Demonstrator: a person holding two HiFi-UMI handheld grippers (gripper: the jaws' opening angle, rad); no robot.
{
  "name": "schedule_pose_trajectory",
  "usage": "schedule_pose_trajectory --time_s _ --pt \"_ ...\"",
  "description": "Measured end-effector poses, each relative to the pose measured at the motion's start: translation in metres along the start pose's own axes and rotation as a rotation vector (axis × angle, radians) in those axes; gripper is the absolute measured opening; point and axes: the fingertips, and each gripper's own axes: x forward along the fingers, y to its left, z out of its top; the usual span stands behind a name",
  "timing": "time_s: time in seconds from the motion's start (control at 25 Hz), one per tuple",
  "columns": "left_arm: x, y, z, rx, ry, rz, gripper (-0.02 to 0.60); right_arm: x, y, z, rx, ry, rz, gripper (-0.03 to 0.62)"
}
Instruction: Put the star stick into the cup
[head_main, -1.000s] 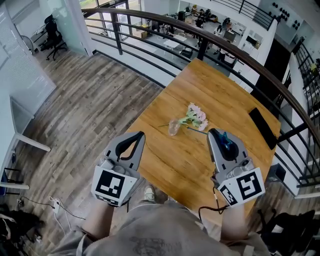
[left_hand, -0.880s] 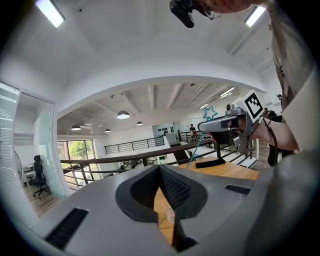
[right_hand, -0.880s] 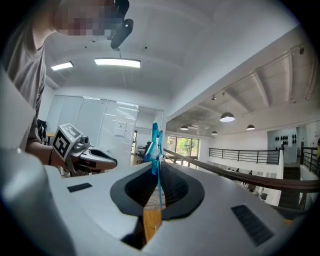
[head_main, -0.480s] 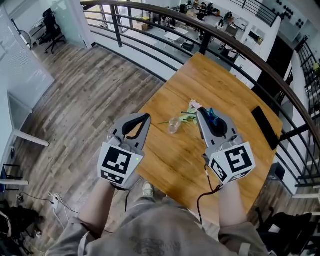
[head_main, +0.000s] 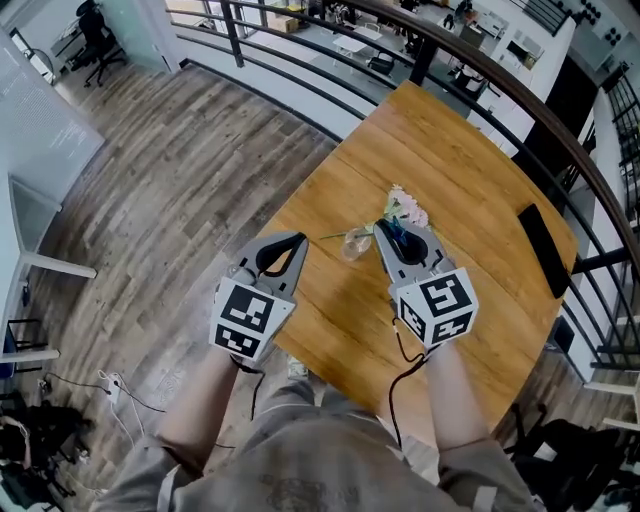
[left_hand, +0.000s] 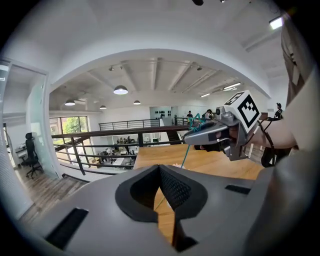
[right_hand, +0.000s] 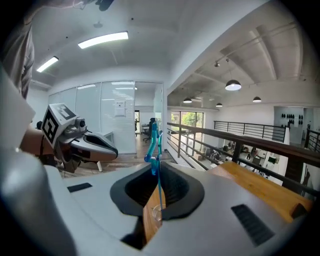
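My right gripper (head_main: 383, 228) is shut on the teal star stick (head_main: 397, 237). In the right gripper view the star (right_hand: 152, 142) rises above the jaws and the thin stick (right_hand: 159, 185) runs down between them. The small clear cup (head_main: 353, 243) stands upright on the wooden table (head_main: 470, 150), just left of the right gripper's tips, and shows through the jaw gap (right_hand: 156, 212). My left gripper (head_main: 297, 240) hovers over the table's left edge, shut with nothing in it. From the left gripper view, the right gripper (left_hand: 192, 138) holds the stick (left_hand: 185, 156) hanging down.
A bunch of pale pink flowers (head_main: 407, 207) lies just behind the cup. A black flat slab (head_main: 545, 250) rests near the table's right edge. A dark railing (head_main: 500, 90) curves round the table's far side, with wood floor (head_main: 180, 180) to the left.
My right gripper has carried the star stick left and forward, from the table's near right to beside the cup. The left gripper has shifted slightly toward the table.
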Motion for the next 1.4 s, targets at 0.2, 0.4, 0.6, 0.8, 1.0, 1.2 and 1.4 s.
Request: schedule_pose_trajectory --time_s 0.2,0.4,0.6,0.8,1.0,1.2,1.4 --pt "0.015 -0.003 -0.032 -0.044 0.067 -0.03 0.017 0.027 -0.005 -0.043 0.041 0.088 0.007 0.04" --pt "0.021 -0.005 -0.061 -0.085 0.124 -0.044 0.017 0.044 -0.008 -0.081 0.073 0.161 0.011 0.04" --pt "0.021 -0.01 -0.079 -0.109 0.157 -0.059 0.017 0.053 -0.006 -0.106 0.077 0.213 0.015 0.04" --pt "0.02 -0.015 -0.086 -0.114 0.169 -0.066 0.017 0.055 -0.005 -0.118 0.087 0.248 0.02 0.171" --pt "0.015 -0.017 -0.08 -0.105 0.157 -0.063 0.016 0.048 -0.009 -0.119 0.077 0.261 -0.017 0.319" --pt "0.007 -0.013 -0.065 -0.083 0.127 -0.047 0.017 0.031 -0.012 -0.084 0.079 0.16 -0.036 0.327" --pt "-0.008 -0.013 -0.036 -0.042 0.074 -0.027 0.017 -0.001 -0.009 -0.035 0.069 0.038 -0.051 0.325"
